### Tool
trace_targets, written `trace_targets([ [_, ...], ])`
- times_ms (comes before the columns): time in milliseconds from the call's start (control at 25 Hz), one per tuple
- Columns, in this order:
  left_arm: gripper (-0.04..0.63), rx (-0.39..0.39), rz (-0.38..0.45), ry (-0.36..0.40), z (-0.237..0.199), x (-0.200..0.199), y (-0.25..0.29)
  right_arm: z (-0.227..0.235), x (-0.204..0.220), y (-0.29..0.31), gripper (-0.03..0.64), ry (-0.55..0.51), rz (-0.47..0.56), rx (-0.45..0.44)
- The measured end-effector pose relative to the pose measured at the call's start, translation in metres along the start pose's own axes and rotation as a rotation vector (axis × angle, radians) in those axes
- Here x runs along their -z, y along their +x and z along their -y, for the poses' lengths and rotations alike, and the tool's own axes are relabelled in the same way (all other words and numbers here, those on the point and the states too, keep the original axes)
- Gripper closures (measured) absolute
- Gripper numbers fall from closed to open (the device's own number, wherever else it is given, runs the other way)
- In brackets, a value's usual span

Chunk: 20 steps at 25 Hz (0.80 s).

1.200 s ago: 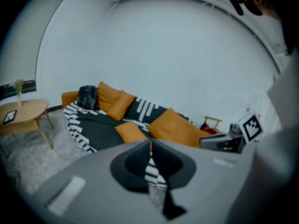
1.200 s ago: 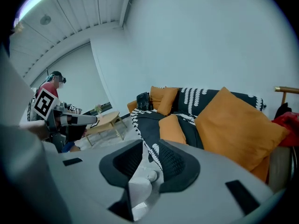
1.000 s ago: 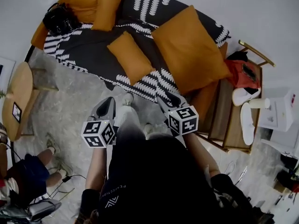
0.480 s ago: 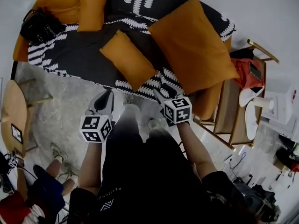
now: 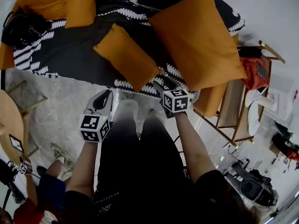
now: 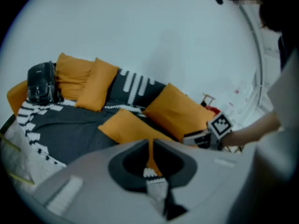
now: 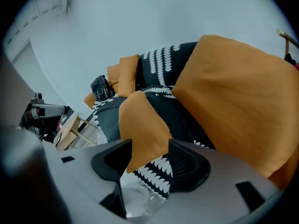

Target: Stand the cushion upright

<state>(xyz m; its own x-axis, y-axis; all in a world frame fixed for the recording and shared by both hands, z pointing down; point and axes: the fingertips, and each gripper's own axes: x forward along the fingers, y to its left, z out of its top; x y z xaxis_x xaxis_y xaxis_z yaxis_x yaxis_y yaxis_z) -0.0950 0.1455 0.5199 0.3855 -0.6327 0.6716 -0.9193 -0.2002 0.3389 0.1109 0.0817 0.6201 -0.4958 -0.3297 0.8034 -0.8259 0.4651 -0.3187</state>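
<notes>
cushion | orange, square | lying flat | mid-seat on sofa

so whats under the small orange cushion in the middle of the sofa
The small cushion lies flat on the dark sofa cover. Anything directly beneath it is hidden.

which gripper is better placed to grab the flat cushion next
Right, probably: the right gripper has just been opening its jaws, gripping nothing, with the small cushion corner lined up ahead of them. The left gripper is shut.

The left claw is covering the near end of the flat cushion, while the head view's top edge is cropping the back cushions.
</notes>
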Motion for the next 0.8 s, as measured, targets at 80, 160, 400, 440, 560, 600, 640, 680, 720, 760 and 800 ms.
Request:
trace_targets([
  [80, 0.563, 0.009, -0.019, 0.009, -0.009, 0.002, 0.009, 0.001, -0.001, 0.011, 0.377, -0.013, -0.013, 0.005],
  [160, 0.563, 0.005, -0.033, 0.005, -0.016, 0.005, 0.019, 0.002, -0.001, 0.02, 0.377, -0.032, -0.029, -0.005],
  [400, 0.563, -0.023, -0.062, -0.016, -0.011, 0.006, 0.048, 0.015, 0.001, 0.042, 0.345, -0.038, -0.066, -0.047],
  [440, 0.563, -0.028, -0.065, -0.017, -0.009, 0.007, 0.052, 0.018, 0.003, 0.044, 0.343, -0.035, -0.072, -0.054],
  [560, 0.563, -0.042, -0.072, -0.035, -0.004, 0.009, 0.064, 0.027, 0.006, 0.053, 0.336, -0.032, -0.086, -0.074],
  [600, 0.563, -0.048, -0.075, -0.044, -0.003, 0.01, 0.068, 0.029, 0.005, 0.056, 0.334, -0.033, -0.087, -0.082],
  [640, 0.563, -0.054, -0.077, -0.054, -0.003, 0.01, 0.07, 0.029, 0.004, 0.058, 0.333, -0.035, -0.087, -0.093],
  [680, 0.563, -0.062, -0.08, -0.064, -0.003, 0.011, 0.072, 0.029, 0.003, 0.06, 0.33, -0.037, -0.087, -0.104],
  [720, 0.563, -0.07, -0.081, -0.072, -0.003, 0.012, 0.074, 0.029, 0.002, 0.062, 0.329, -0.04, -0.088, -0.117],
  [760, 0.563, -0.077, -0.081, -0.078, -0.002, 0.013, 0.075, 0.029, 0.002, 0.065, 0.323, -0.045, -0.091, -0.132],
  [800, 0.563, -0.083, -0.081, -0.084, -0.001, 0.013, 0.077, 0.029, 0.002, 0.068, 0.312, -0.05, -0.094, -0.148],
])
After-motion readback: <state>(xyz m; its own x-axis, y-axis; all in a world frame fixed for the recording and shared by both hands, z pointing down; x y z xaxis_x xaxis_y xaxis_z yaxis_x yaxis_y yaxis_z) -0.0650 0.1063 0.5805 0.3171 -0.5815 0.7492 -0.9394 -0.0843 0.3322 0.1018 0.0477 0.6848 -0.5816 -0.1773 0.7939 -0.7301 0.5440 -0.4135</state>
